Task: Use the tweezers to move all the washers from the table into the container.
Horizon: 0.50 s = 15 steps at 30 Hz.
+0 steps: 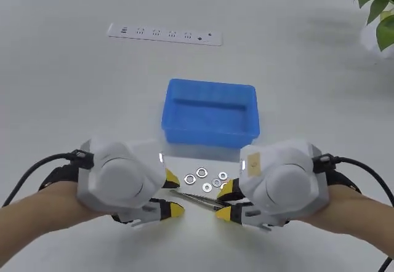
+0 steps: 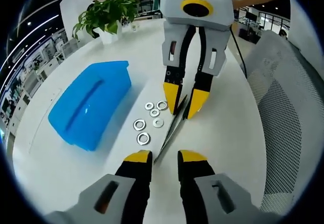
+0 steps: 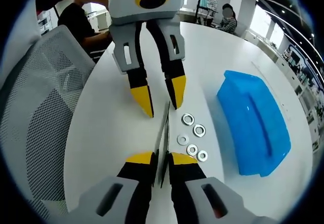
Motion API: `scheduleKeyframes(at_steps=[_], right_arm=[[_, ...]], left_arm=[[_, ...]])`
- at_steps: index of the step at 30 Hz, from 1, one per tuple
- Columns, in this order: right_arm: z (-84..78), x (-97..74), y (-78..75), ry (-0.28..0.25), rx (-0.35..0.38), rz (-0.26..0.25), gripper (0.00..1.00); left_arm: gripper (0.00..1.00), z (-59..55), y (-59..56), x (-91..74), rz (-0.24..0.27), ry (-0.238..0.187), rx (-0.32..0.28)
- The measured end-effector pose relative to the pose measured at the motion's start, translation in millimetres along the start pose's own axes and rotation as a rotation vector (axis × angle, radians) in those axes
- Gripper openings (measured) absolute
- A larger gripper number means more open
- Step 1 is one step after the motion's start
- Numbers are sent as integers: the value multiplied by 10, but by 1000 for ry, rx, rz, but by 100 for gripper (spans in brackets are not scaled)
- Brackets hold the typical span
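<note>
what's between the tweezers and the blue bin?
Small silver metal washers, clustered on white table, between the slim metal tweezers and the blue plastic container. Head view shows it.

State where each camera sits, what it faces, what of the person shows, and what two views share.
Head view: on the headset, looking down at the blue plastic container; both forearms show.
Left gripper view: on the left gripper, facing the right gripper; own jaws below.
Right gripper view: the mirror case, facing the left gripper.
Gripper views share metal tweezers and silver ring washers.

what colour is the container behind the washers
Blue. The container shows best in the head view.
</note>
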State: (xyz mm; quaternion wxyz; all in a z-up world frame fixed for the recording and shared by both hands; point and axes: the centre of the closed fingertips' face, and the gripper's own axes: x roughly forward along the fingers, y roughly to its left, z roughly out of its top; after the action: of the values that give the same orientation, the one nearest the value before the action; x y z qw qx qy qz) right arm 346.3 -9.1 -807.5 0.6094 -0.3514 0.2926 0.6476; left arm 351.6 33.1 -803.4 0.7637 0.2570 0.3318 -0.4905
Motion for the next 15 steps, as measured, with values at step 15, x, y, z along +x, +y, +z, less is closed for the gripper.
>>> scheduleKeyframes(at_steps=[15], right_arm=[[-31,-6,12,23,-75,10,8]], left_arm=[[5,85,-129,-35,-66,96,123]])
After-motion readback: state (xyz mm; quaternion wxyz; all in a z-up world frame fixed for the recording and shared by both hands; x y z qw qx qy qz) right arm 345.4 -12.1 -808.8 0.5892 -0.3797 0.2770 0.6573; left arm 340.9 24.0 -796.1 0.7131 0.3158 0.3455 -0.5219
